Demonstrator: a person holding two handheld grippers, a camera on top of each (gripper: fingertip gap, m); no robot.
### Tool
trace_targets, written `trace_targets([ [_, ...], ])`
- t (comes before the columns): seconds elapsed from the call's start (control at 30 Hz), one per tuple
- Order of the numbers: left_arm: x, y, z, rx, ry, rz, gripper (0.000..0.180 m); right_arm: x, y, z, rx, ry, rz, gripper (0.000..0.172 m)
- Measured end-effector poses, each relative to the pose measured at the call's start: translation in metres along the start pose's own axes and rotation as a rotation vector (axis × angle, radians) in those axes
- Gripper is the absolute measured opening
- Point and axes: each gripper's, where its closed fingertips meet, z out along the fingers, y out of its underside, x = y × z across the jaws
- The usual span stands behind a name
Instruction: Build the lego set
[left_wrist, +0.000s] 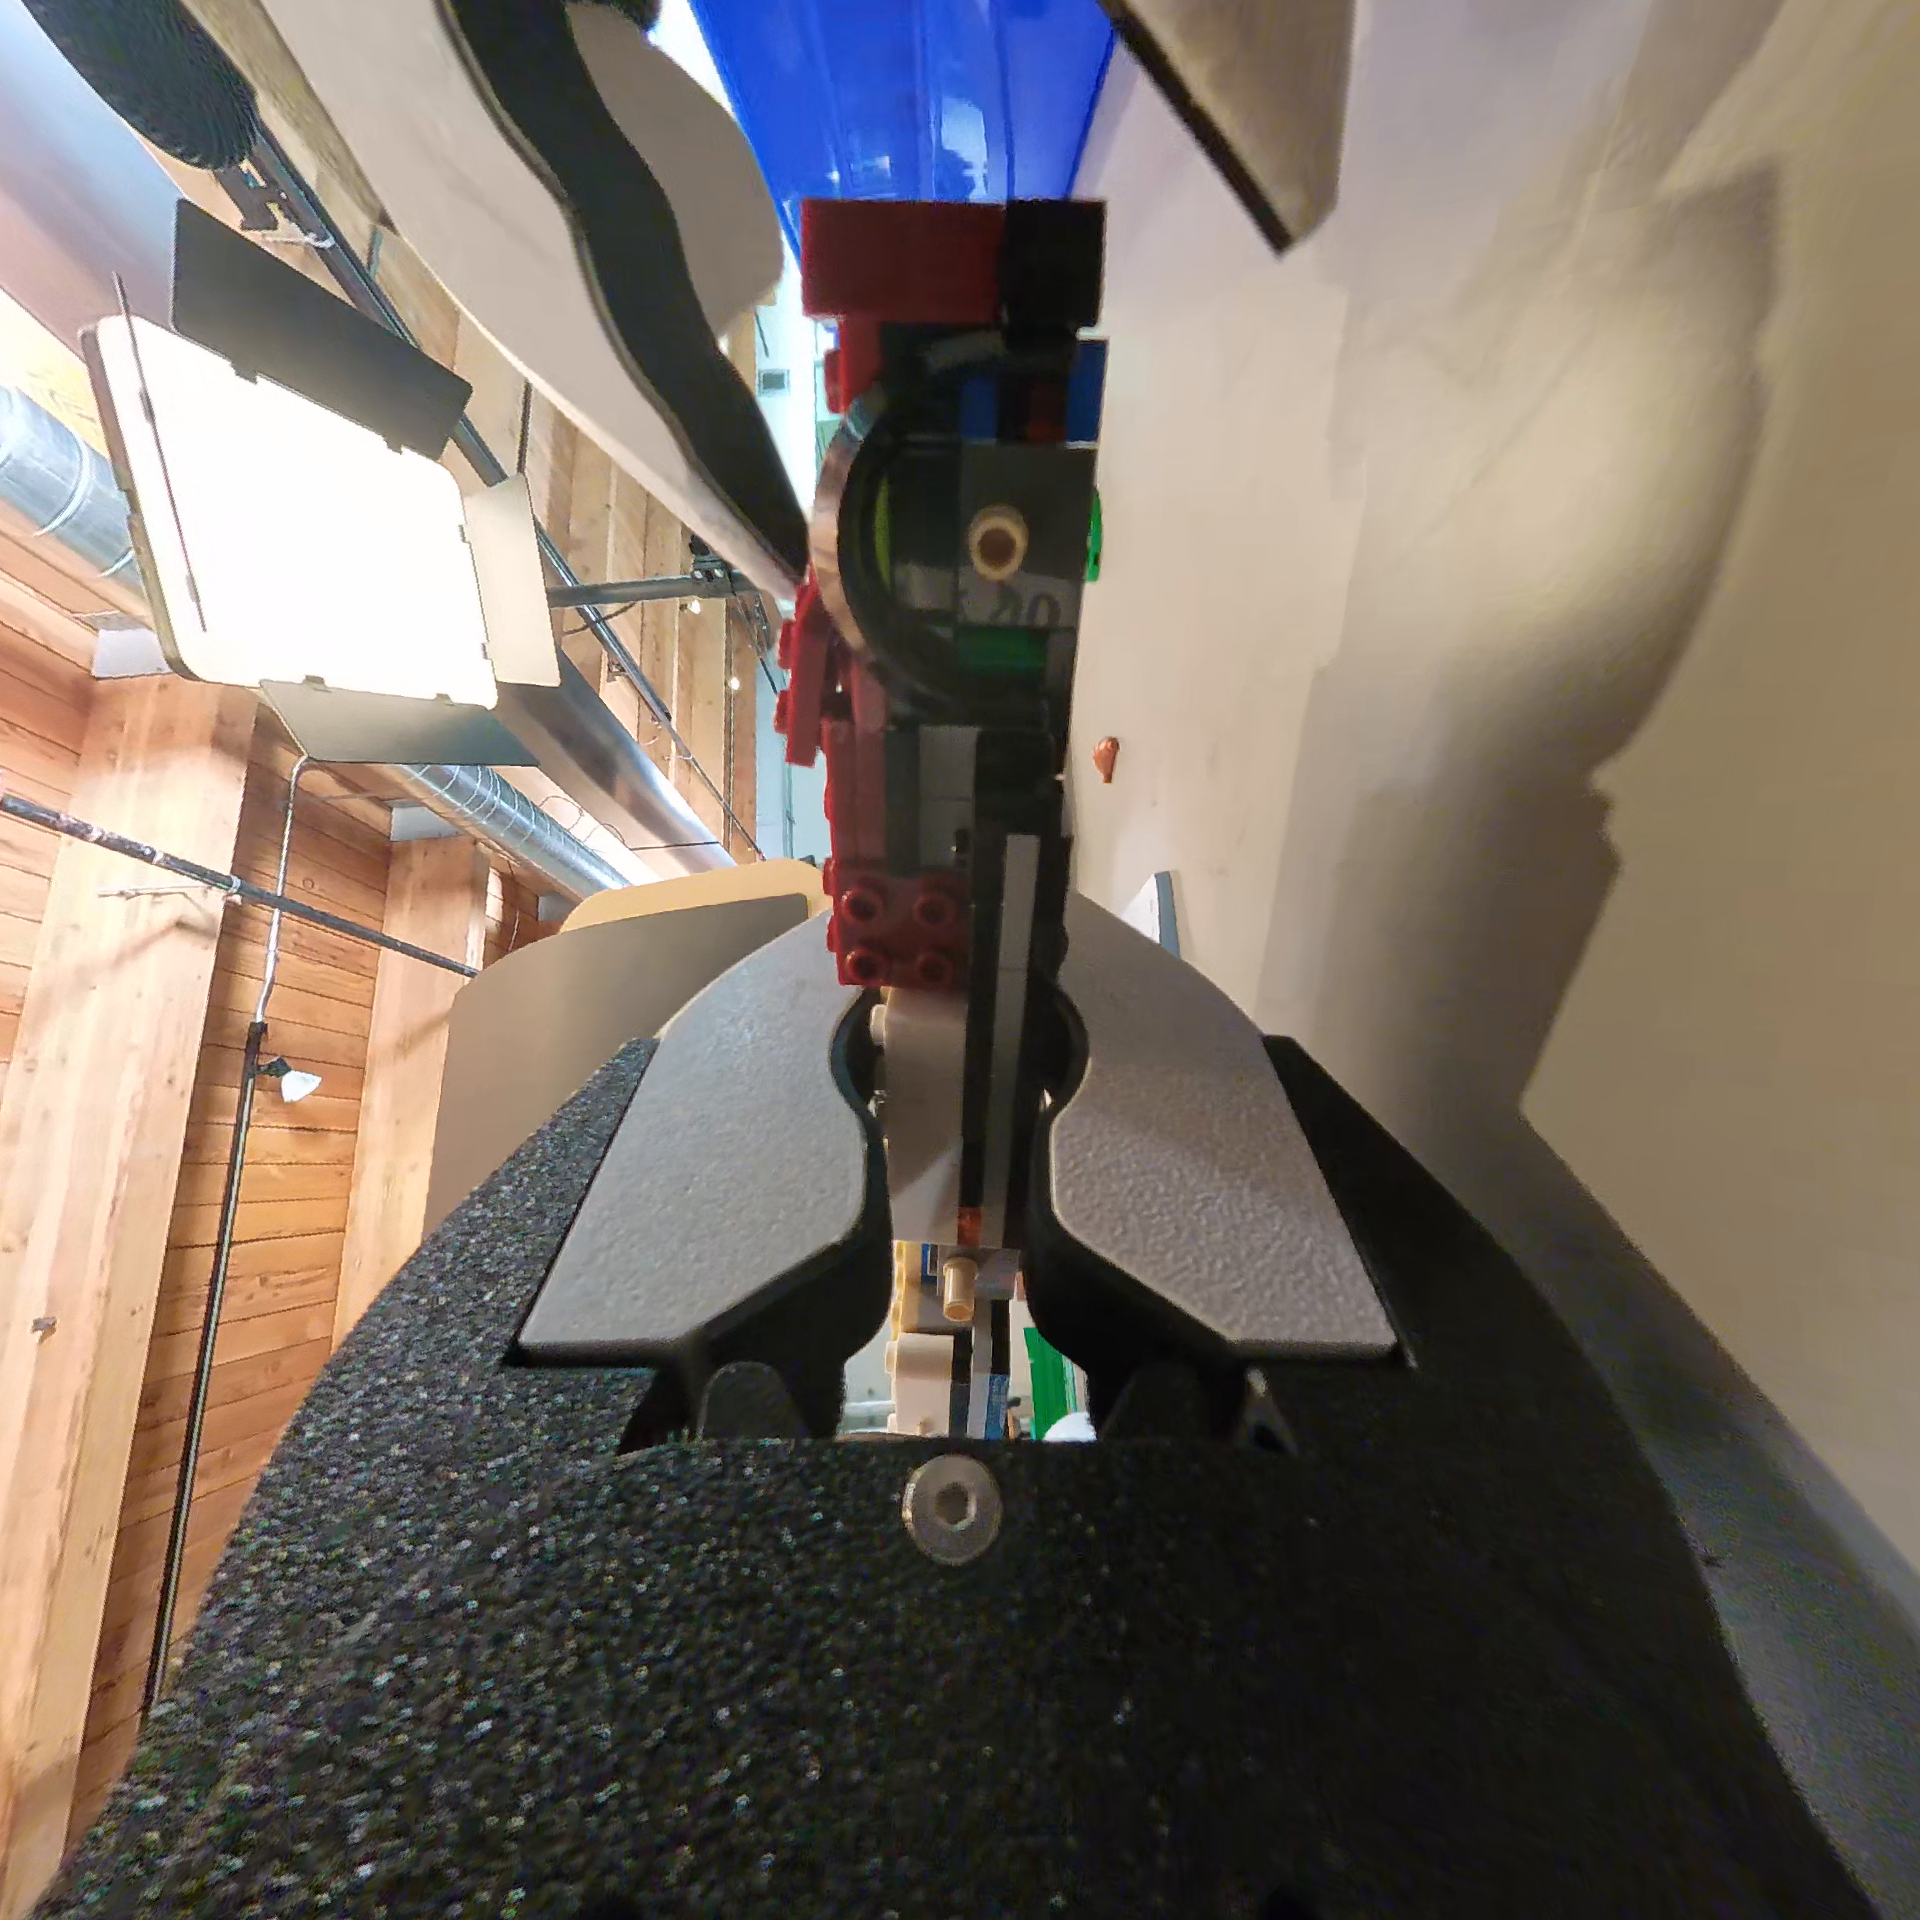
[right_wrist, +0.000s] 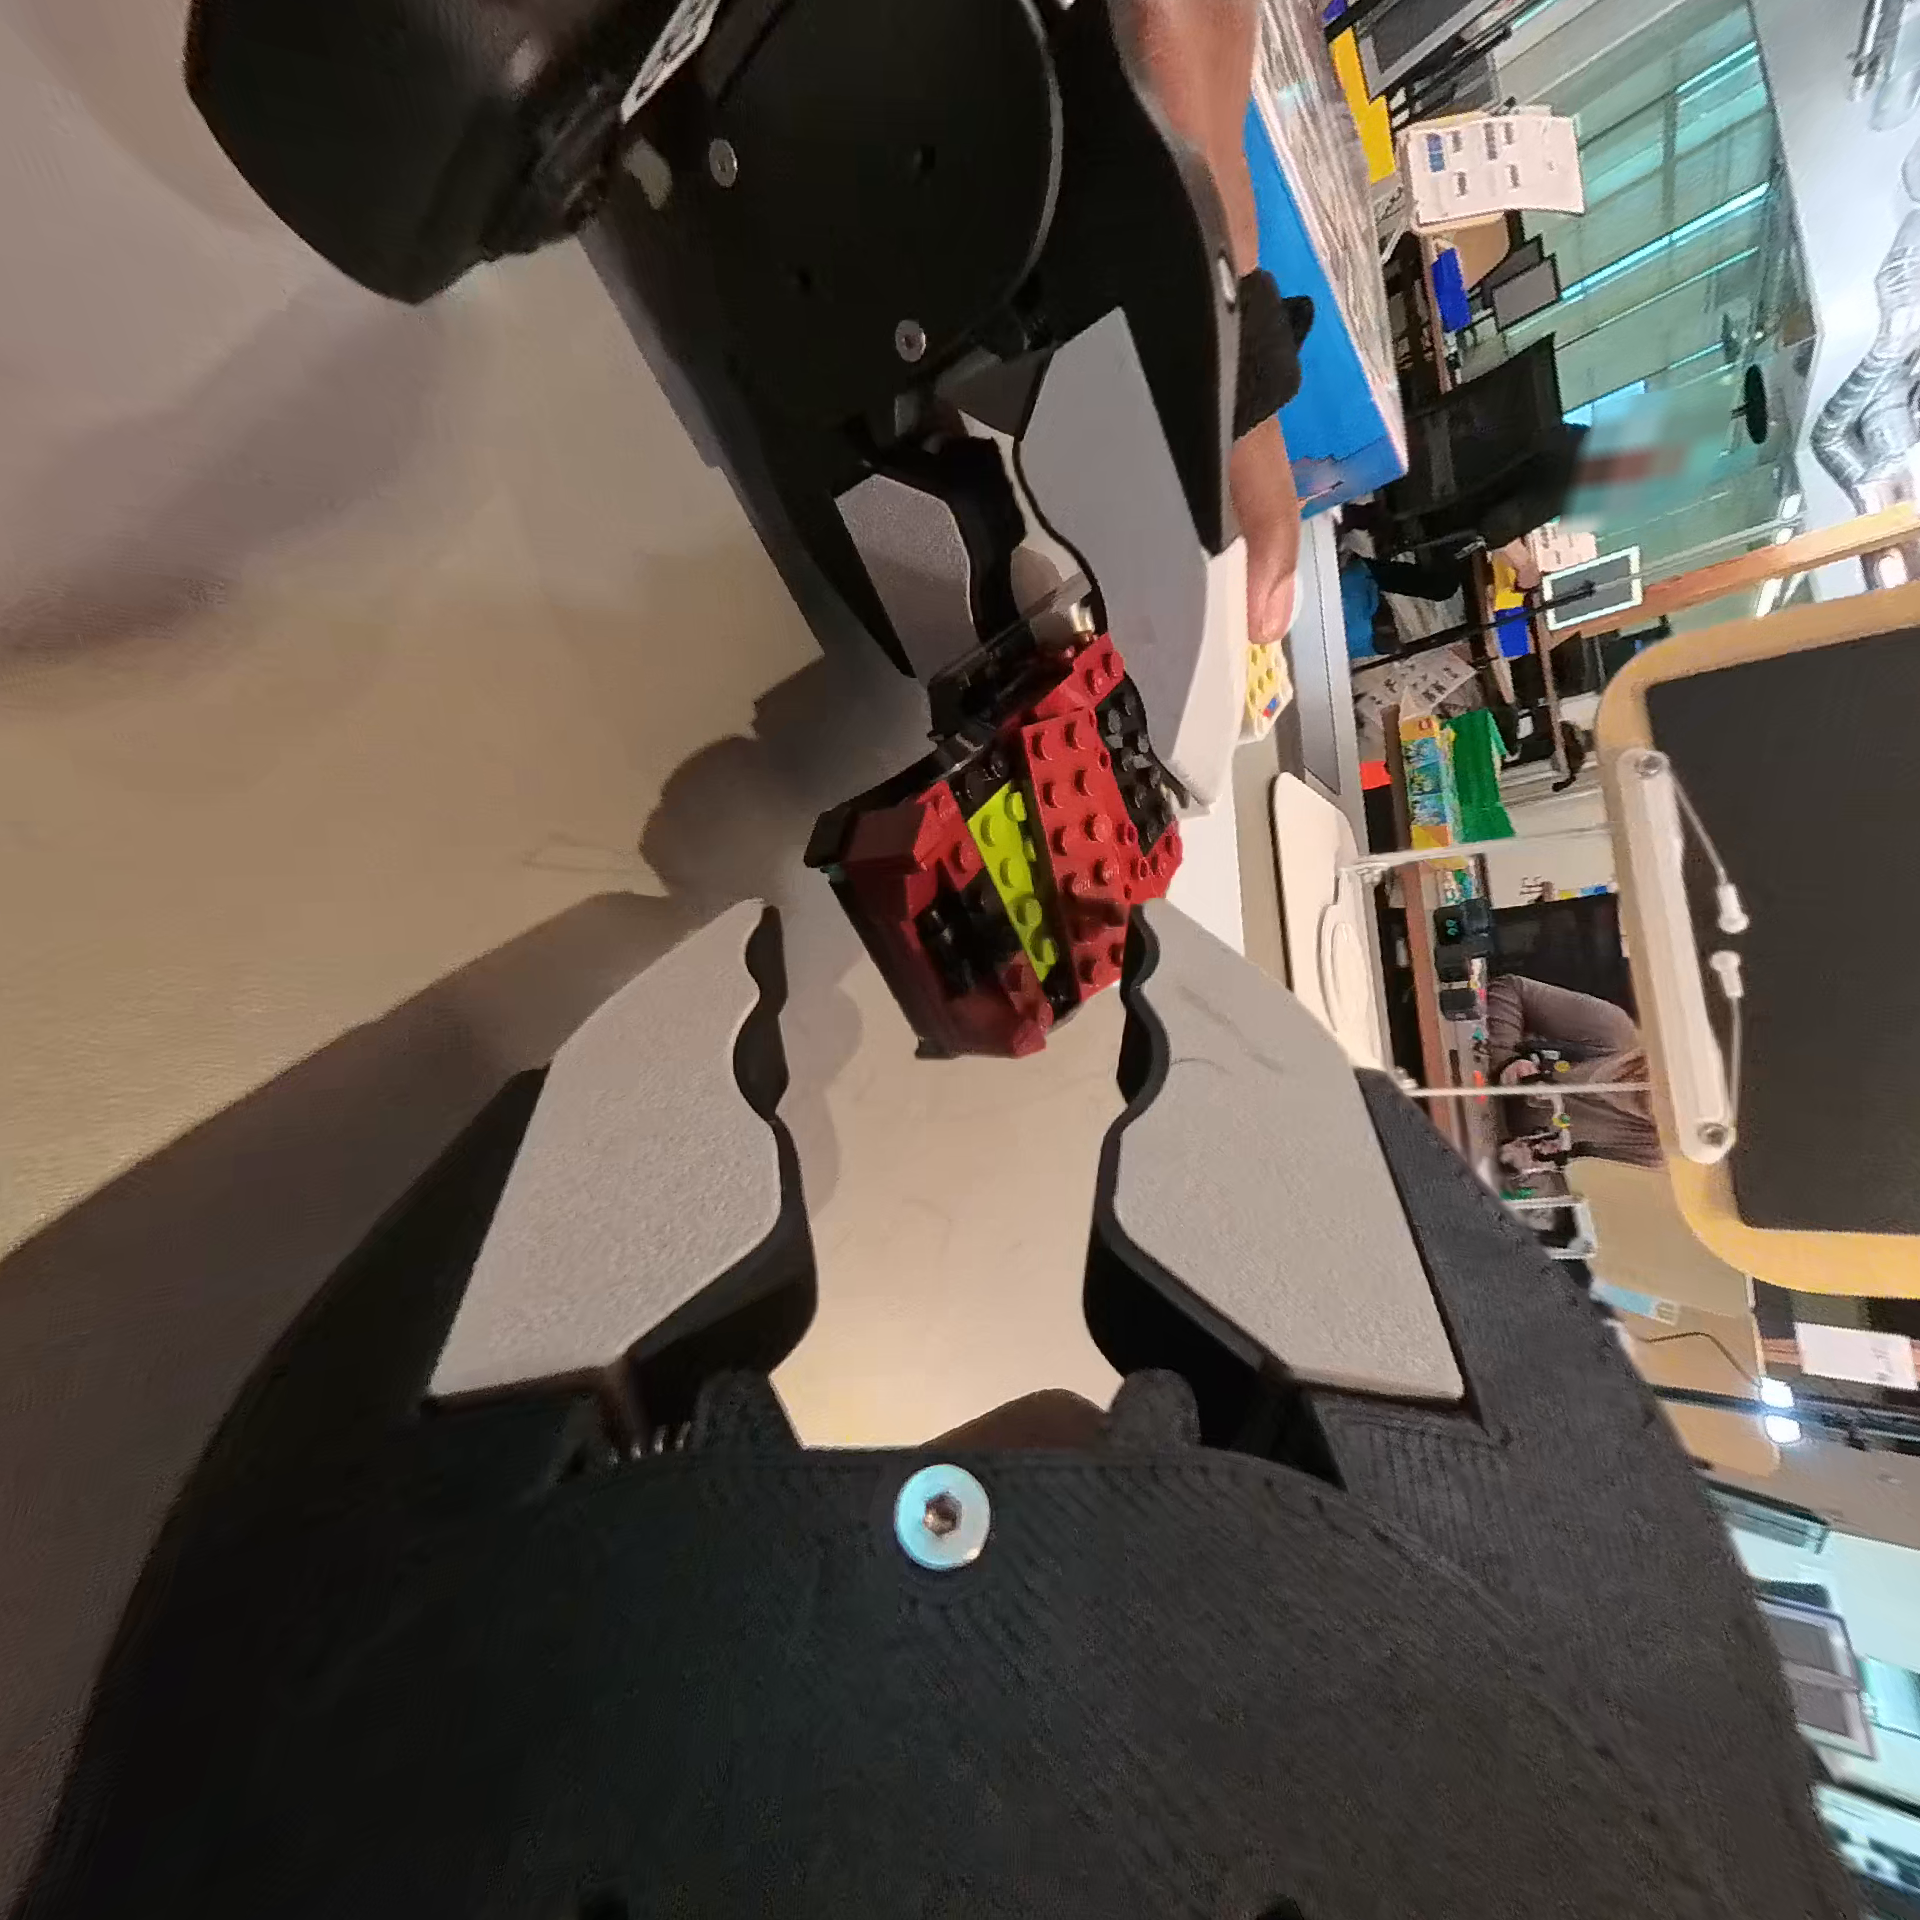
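Note:
My left gripper (left_wrist: 961, 997) is shut on a brick model (left_wrist: 935, 520) of dark red, black and grey bricks and holds it above the pale table (left_wrist: 1455, 520). In the right wrist view the left gripper (right_wrist: 1023, 623) grips the model (right_wrist: 1039, 873) from the far end; a lime strip runs across its studded face. My right gripper (right_wrist: 951, 935) is open, its fingertips on either side of the model's near end. One fingertip (right_wrist: 1143, 935) is close to the red edge and the other (right_wrist: 758, 935) stands well apart. The right gripper's fingers (left_wrist: 665, 260) show spread at the top of the left wrist view.
A small orange-brown piece (left_wrist: 1109, 756) lies on the table. A blue box (right_wrist: 1320, 343) stands at the table's far side, with a yellow brick piece (right_wrist: 1262, 675) and a white tray (right_wrist: 1320, 904) near it. A chair back (right_wrist: 1766, 935) is beyond the table. A lamp panel (left_wrist: 301, 520) is by the wooden wall.

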Motion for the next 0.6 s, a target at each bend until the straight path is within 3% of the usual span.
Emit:
trace_targets([
  [0.23,-0.001,-0.003,0.001,0.013,0.001,0.007,0.025,0.006,0.002,0.002,0.005,0.051,-0.081,0.051],
  [0.6,-0.002,0.002,0.003,-0.002,0.004,-0.045,0.025,0.017,-0.003,-0.002,0.060,0.165,-0.127,0.054],
])
